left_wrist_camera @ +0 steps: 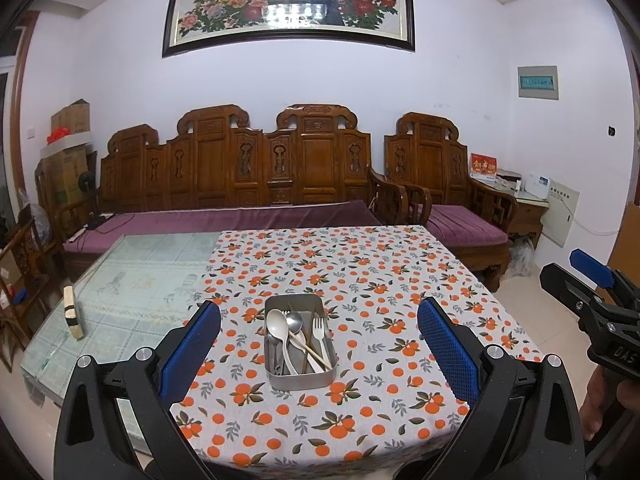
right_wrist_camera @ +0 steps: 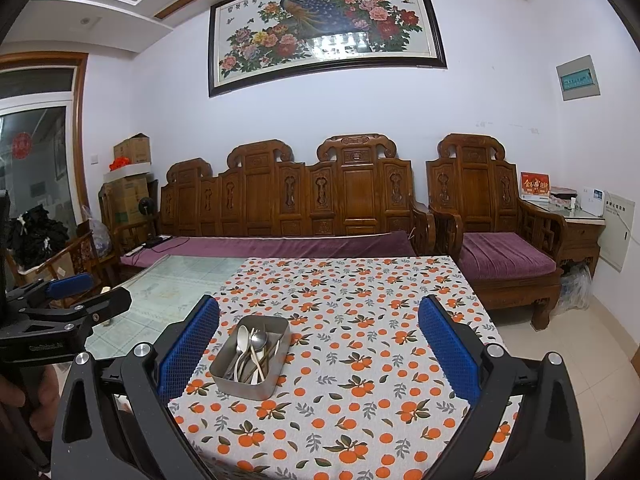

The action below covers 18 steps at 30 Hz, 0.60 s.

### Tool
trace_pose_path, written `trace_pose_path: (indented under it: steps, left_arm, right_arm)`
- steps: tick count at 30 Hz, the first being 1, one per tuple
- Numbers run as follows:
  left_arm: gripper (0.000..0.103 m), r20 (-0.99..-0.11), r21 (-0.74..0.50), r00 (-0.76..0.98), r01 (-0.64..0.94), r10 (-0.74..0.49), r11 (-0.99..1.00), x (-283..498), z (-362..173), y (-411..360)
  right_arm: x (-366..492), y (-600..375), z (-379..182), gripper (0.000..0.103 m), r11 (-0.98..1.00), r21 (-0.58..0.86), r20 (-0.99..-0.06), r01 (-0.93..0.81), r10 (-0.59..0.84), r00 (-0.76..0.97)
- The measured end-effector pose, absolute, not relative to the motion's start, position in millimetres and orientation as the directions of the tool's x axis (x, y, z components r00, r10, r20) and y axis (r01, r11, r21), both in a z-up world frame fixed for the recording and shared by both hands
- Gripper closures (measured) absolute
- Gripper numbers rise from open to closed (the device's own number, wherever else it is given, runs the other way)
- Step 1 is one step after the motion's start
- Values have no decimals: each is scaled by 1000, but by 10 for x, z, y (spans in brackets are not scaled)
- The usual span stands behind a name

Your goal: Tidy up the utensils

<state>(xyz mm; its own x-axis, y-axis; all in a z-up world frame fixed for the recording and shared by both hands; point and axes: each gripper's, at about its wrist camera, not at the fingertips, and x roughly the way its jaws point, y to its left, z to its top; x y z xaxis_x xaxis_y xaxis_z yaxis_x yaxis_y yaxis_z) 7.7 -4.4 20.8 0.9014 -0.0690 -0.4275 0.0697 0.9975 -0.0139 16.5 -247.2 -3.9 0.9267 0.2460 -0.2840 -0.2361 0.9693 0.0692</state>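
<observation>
A small metal tray [left_wrist_camera: 301, 380] stands on the orange-patterned tablecloth [left_wrist_camera: 360, 280]. It holds spoons [left_wrist_camera: 277, 320], a white fork [left_wrist_camera: 319, 328] and chopsticks [left_wrist_camera: 310, 350] lying together. My left gripper [left_wrist_camera: 319, 340] is open and empty, held above the table's near edge with the tray between its blue pads. My right gripper [right_wrist_camera: 319, 340] is open and empty, to the right of the tray [right_wrist_camera: 240, 384], which sits by its left pad [right_wrist_camera: 188, 348]. Each gripper shows at the edge of the other's view.
The glass tabletop [left_wrist_camera: 132, 280] is bare on the left, with a small white block [left_wrist_camera: 73, 312] on it. A carved wooden sofa [left_wrist_camera: 240, 168] and armchair [left_wrist_camera: 436, 168] with purple cushions stand behind the table. Cardboard boxes [left_wrist_camera: 68, 160] stack at the far left.
</observation>
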Motion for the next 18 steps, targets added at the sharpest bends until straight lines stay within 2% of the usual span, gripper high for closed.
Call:
trace_pose_path:
  steps: [18]
  left_arm:
    - [8,-423,-13,903,71,-70,997,53,228,-72]
  right_arm:
    - [158,-2470,-83,3,969,69,-287,-235,245,926]
